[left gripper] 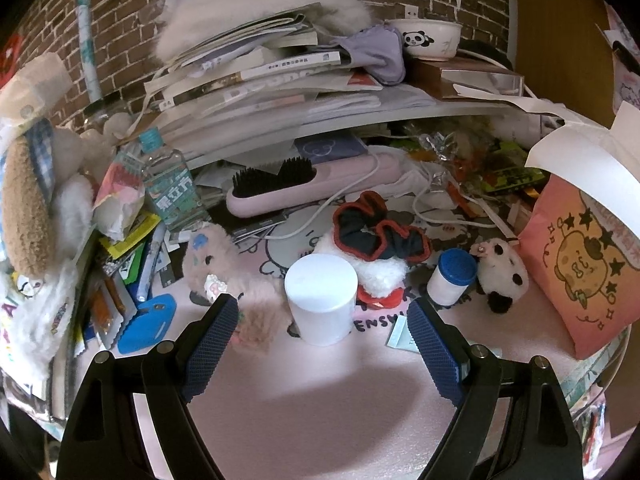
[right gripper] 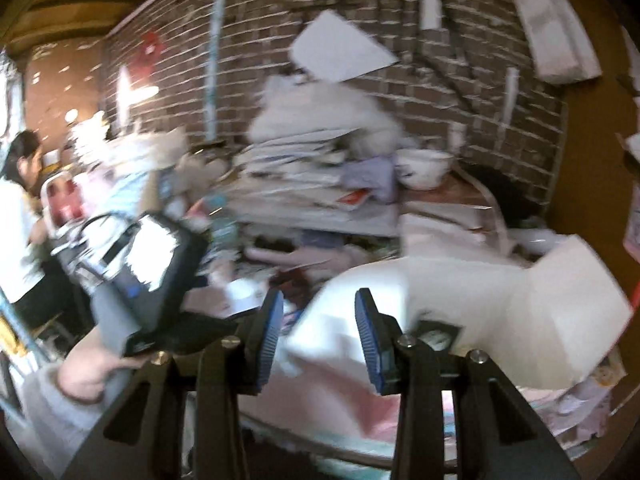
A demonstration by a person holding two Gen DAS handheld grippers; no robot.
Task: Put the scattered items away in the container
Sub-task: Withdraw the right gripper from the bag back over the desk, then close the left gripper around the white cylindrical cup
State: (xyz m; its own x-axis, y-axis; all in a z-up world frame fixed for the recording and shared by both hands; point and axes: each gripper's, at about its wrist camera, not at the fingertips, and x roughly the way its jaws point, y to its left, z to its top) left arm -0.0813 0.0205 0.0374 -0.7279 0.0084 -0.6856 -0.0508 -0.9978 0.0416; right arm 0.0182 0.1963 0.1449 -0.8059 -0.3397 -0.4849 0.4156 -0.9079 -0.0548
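A white cylindrical jar (left gripper: 321, 298) stands upright on the pink desk mat (left gripper: 320, 400). My left gripper (left gripper: 322, 306) is open, its blue pads on either side of the jar with a gap on each side. Beside the jar lie a pink fluffy plush (left gripper: 240, 284), a dark scrunchie with red trim (left gripper: 380, 232), a blue-capped small bottle (left gripper: 452, 280) and a panda plush (left gripper: 502, 276). A pink cartoon bag (left gripper: 580, 268) with a white top stands at the right. In the blurred right wrist view my right gripper (right gripper: 320, 300) is open and empty above the bag's white top (right gripper: 500, 300).
A pink hairbrush (left gripper: 304, 188), a water bottle (left gripper: 172, 188) and snack packets crowd the back. A shelf (left gripper: 400, 114) above carries stacked books and a panda bowl (left gripper: 428, 38). A hand (right gripper: 92, 376) holds the left gripper's body. A person (right gripper: 20, 200) sits far left.
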